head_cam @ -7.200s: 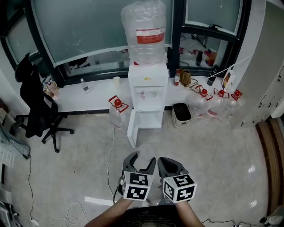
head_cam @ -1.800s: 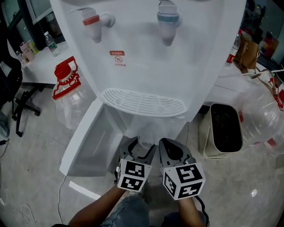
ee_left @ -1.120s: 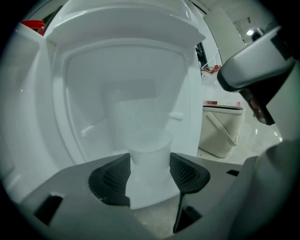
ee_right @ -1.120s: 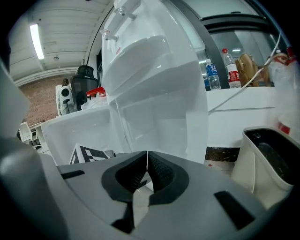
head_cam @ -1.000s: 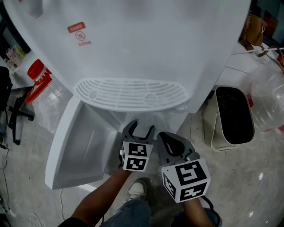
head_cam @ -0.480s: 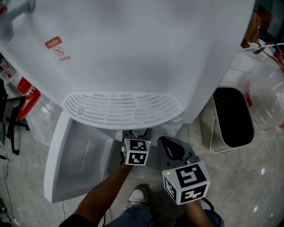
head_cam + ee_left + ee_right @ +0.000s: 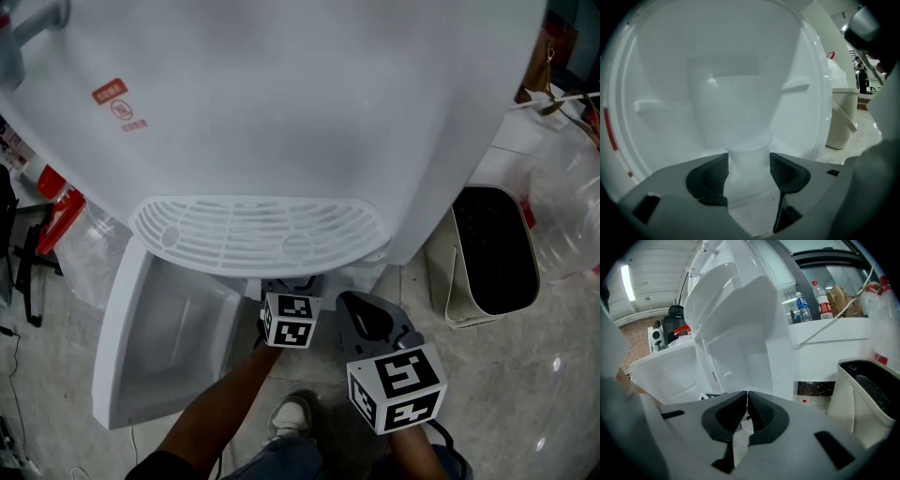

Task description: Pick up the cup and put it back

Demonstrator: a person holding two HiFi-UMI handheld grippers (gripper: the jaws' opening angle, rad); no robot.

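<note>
White translucent plastic forms the disposable cup (image 7: 749,146), which stands upright inside the open lower cabinet (image 7: 717,93) of the water dispenser (image 7: 281,112), beneath the dispenser's slotted drip tray (image 7: 258,234). The left gripper (image 7: 748,159) reaches into that cabinet. Its ribbed pads (image 7: 712,176) press one on each side of the cup, so it is clamped on the cup's lower wall. The gripper body hides the cup's base, so whether it rests on the cabinet floor cannot be told. The cabinet door (image 7: 159,347) hangs swung out from the dispenser's base on the left gripper's side. The right gripper (image 7: 746,397) hangs outside the cabinet, in front of the dispenser's base and just beside the left one, its jaws meeting tip to tip. A beige waste bin (image 7: 492,253) with a dark inside stands on the floor beside the dispenser on the right gripper's side. A clear water jug with a red cap (image 7: 58,202) stands beside the dispenser on the opposite side
</note>
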